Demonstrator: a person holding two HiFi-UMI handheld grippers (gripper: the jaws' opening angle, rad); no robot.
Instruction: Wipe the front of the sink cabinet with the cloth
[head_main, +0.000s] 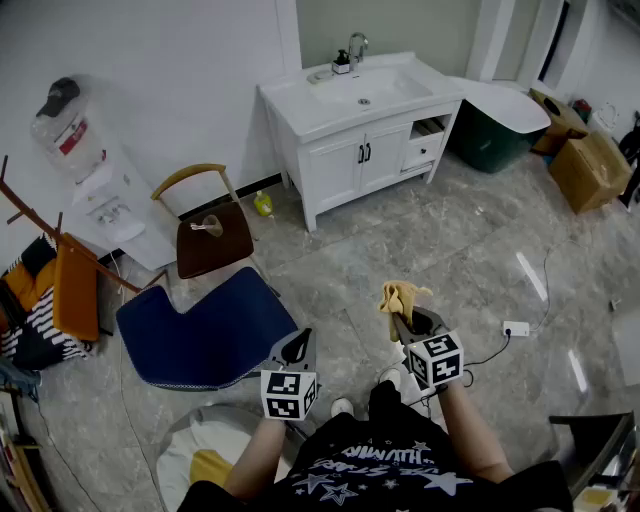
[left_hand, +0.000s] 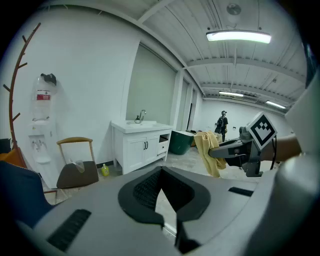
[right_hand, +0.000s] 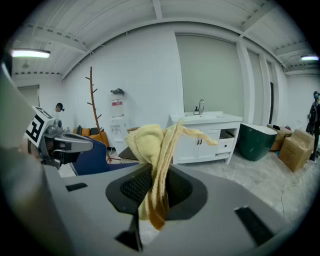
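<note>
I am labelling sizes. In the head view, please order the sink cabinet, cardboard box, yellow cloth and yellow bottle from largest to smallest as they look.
1. sink cabinet
2. cardboard box
3. yellow cloth, which looks bigger because it is nearer the camera
4. yellow bottle, clearly the smallest

A large open hall set up like a home: a white sink cabinet (head_main: 360, 150), a water dispenser (head_main: 90, 170), a chair (head_main: 212, 240), cardboard boxes (head_main: 590, 168) and bare strip lights (left_hand: 239, 36) overhead.
</note>
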